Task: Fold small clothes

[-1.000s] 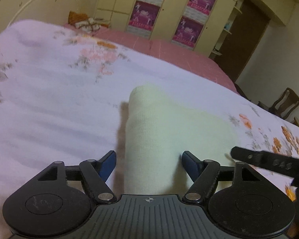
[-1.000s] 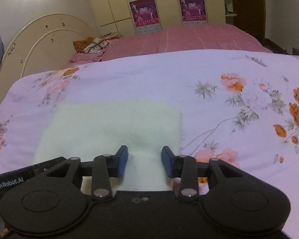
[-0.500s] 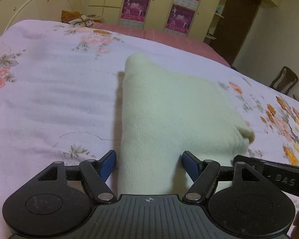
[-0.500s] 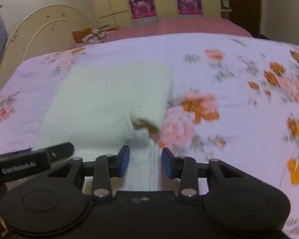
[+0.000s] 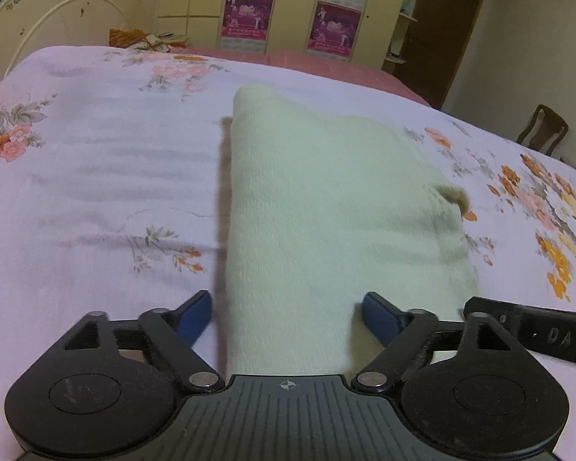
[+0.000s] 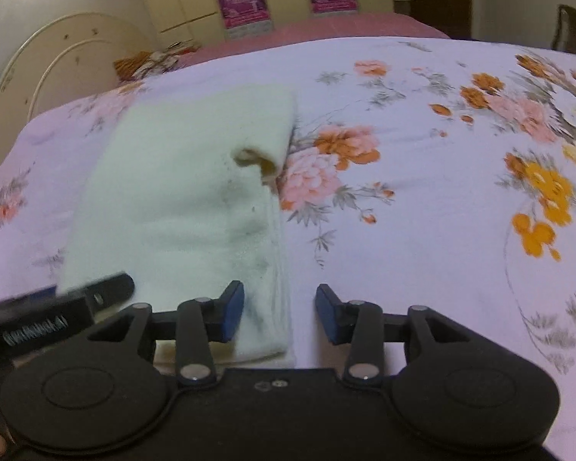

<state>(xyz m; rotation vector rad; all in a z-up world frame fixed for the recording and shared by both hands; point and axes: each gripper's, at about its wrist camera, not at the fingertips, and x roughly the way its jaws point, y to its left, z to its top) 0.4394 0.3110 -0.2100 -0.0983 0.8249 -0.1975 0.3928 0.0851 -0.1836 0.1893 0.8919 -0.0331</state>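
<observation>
A cream knitted garment (image 5: 326, 192) lies folded into a long rectangle on the floral bedsheet (image 5: 96, 176); it also shows in the right wrist view (image 6: 180, 192). A small opening gapes at its right edge (image 6: 257, 161). My left gripper (image 5: 288, 313) is open, its blue fingertips either side of the garment's near end. My right gripper (image 6: 279, 313) is open over the garment's near right corner, with its left fingertip (image 6: 232, 315) above the cloth and the right one above bare sheet.
The bed has a cream headboard (image 5: 57, 23) at the far left and a pink cover (image 6: 326, 30) further back. Cream wardrobes with purple posters (image 5: 288, 7) stand behind. A wooden chair (image 5: 541, 130) stands at the right.
Both grippers have drawn back toward the near end of the folded garment. The right gripper's jaws have opened wider and shifted right to the garment's edge.
</observation>
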